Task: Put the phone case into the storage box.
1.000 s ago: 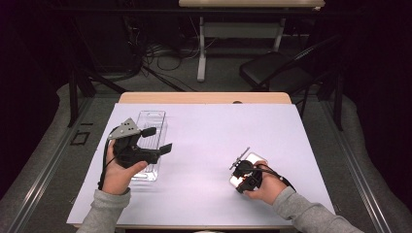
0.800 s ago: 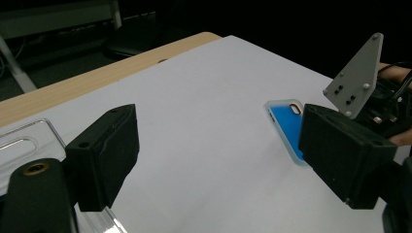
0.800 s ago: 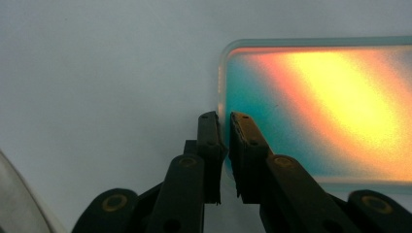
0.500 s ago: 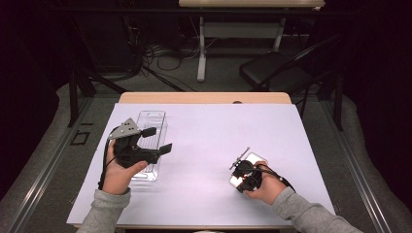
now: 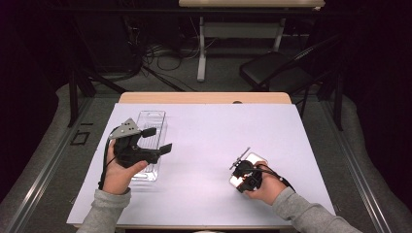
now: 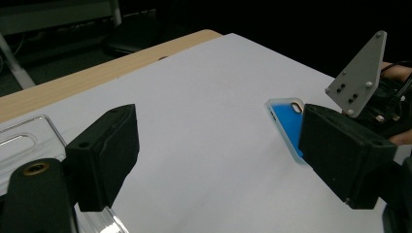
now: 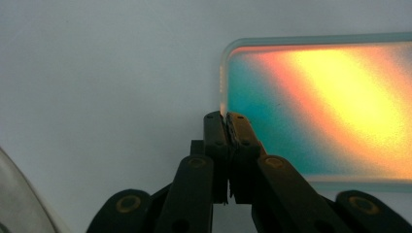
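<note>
- The right gripper (image 7: 227,116) has just been closing; its 2 jaws now stand pinched together on the short edge of the phone case (image 7: 320,107), whose thin rim sits between the pads.
- The phone case, translucent with a teal-to-orange sheen in the right gripper view and blue in the left gripper view (image 6: 287,124), is tilted up off the table at the person's right-hand side (image 5: 248,167).
- To do this step well, I judge the pinch should stay near the corner rim, and the lift should be slow, since a thin flexible edge can slip or bend out of so narrow a bite.
- The left gripper (image 5: 155,141) hovers with its jaws wide apart and holds nothing; it hangs over a clear plastic tray (image 5: 150,121) at the table's left.
- If the case belongs in that tray, the left gripper may steady the tray.
- The table (image 5: 209,131) is covered by a pale lilac sheet, with a wooden edge at the far side.
- Beyond, the room is dark: a black chair (image 5: 272,73), a white desk leg (image 5: 201,48) and loose cables (image 5: 155,53) on grey floor.
</note>
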Demonstrator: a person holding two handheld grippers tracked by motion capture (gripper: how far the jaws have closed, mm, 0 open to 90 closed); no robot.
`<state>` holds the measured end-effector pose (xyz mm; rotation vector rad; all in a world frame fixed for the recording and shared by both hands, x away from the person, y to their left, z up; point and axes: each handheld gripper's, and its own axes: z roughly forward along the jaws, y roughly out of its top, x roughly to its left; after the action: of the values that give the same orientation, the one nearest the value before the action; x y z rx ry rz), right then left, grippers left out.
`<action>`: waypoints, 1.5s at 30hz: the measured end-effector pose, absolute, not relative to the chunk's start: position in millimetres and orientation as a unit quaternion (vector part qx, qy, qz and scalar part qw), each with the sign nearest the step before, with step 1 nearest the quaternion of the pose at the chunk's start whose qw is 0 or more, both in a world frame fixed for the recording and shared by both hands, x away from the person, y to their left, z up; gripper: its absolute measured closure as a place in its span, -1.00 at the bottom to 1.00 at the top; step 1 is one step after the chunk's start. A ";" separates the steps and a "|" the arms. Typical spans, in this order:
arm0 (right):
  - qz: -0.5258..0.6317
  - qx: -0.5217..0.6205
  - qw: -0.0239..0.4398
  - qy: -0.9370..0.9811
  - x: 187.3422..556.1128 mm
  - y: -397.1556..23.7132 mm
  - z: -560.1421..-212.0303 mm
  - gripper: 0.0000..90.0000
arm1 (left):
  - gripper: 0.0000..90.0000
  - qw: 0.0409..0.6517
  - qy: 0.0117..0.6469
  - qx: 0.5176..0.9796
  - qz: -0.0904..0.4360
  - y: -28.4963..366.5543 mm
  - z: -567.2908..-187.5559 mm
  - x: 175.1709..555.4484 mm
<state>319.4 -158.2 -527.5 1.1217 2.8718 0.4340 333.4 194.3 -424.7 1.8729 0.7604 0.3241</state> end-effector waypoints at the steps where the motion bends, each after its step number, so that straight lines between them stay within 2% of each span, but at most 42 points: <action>1: 0.139 0.360 0.014 0.922 319.4 -158.2 -527.5 0.97 | -0.66 0.520 0.317 0.781 0.135 194.3 -424.7 333.5; 45: 0.133 0.352 0.013 0.927 319.0 -158.6 -526.0 0.98 | -0.66 0.519 0.319 0.781 0.135 195.1 -425.2 334.0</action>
<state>319.0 -158.6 -526.0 1.0959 2.8861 0.4134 334.0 195.1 -425.2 1.8738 0.7654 0.3244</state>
